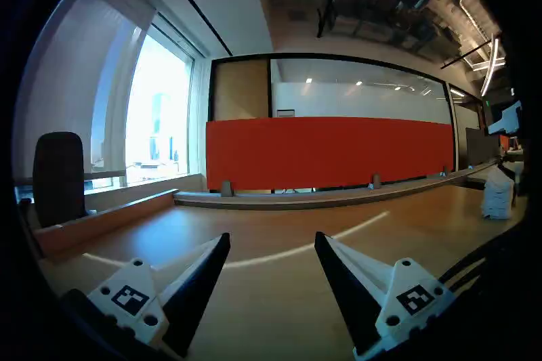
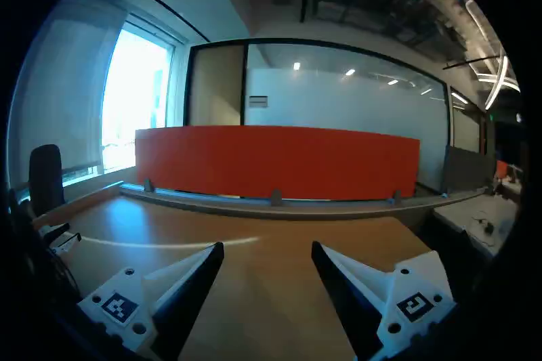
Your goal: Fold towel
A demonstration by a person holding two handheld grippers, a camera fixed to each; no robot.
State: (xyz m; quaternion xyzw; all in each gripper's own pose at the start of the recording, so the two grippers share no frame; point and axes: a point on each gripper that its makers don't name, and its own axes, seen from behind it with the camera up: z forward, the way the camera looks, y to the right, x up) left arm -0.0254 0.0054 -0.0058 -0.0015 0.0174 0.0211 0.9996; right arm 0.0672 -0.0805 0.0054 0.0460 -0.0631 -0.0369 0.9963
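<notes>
wooden table (image 1: 284,307) lies beneath left gripper (image 1: 272,235) and right gripper (image 2: 267,244), jaws apart.

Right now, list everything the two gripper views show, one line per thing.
table: one, light brown wood, under both grippers
divider panel: one, orange-red, along the table's far edge
glass wall: one, pale, behind the divider panel
window: one, bright, at the left
chair: one, black, at the table's left end by the window
white stack: one, white, far right on the table; perhaps folded cloth, too small to tell
side desk: one, pale, right of the table
left gripper: one, black fingers, open, holding nothing
right gripper: one, black fingers, open, holding nothing
</notes>
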